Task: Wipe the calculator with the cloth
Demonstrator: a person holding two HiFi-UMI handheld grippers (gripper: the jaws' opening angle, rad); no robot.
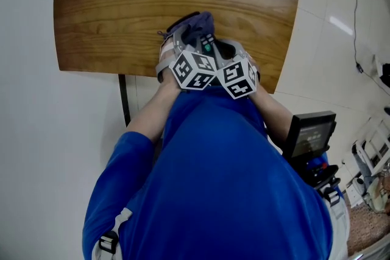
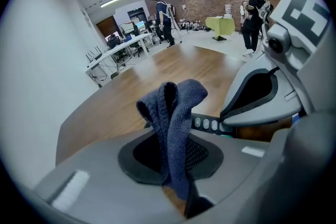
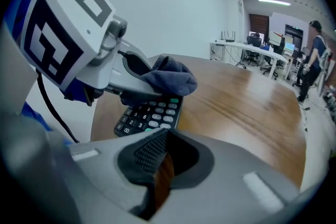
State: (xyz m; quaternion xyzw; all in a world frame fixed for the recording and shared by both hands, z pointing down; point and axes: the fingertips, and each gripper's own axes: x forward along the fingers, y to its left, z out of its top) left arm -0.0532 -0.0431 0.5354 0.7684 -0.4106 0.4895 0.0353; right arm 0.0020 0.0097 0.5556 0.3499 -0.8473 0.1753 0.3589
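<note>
Cloth (image 2: pixel 176 107) over calculator (image 3: pixel 152 113).
Your left fingers (image 2: pixel 94 170) pinched the cloth above its far end; right fingers (image 3: pixel 236 165) sat closed, empty, at its near end.

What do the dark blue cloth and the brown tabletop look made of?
The dark blue cloth: soft knitted-looking fabric, matte; fine weave texture shows on its folds. The brown tabletop: wood or wood-look laminate, cannot tell which; grain streaks, semi-gloss sheen reflecting light.

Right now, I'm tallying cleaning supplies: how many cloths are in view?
1: the blue cloth, pinched in the left hand-held gripper, over the calculator on the table. The person's body hides part of the near edge; another may lie there.
</note>
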